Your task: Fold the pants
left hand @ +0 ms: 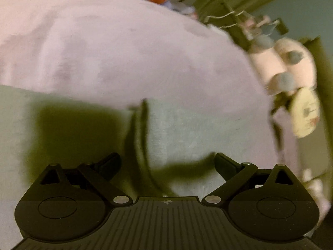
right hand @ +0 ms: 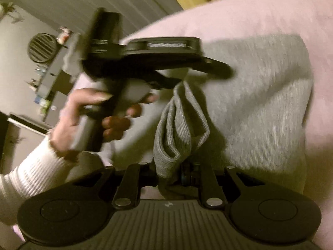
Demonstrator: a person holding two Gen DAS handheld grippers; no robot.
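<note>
The grey pants (right hand: 260,95) lie spread on a pink bed cover (right hand: 249,14). My right gripper (right hand: 177,175) is shut on a bunched fold of the pants (right hand: 179,129), held up above the rest of the cloth. My left gripper (left hand: 166,164) is open and empty, hovering just above the grey pants (left hand: 187,129), with a dark crease of cloth running between its fingers. In the right wrist view the left gripper (right hand: 208,70) reaches over the pants from the left, held by a hand in a white sleeve.
The pink bed cover (left hand: 104,41) fills most of the left wrist view. Plush toys (left hand: 291,73) lie at its right edge. Shelves and a round vent (right hand: 41,48) stand by the wall at the left.
</note>
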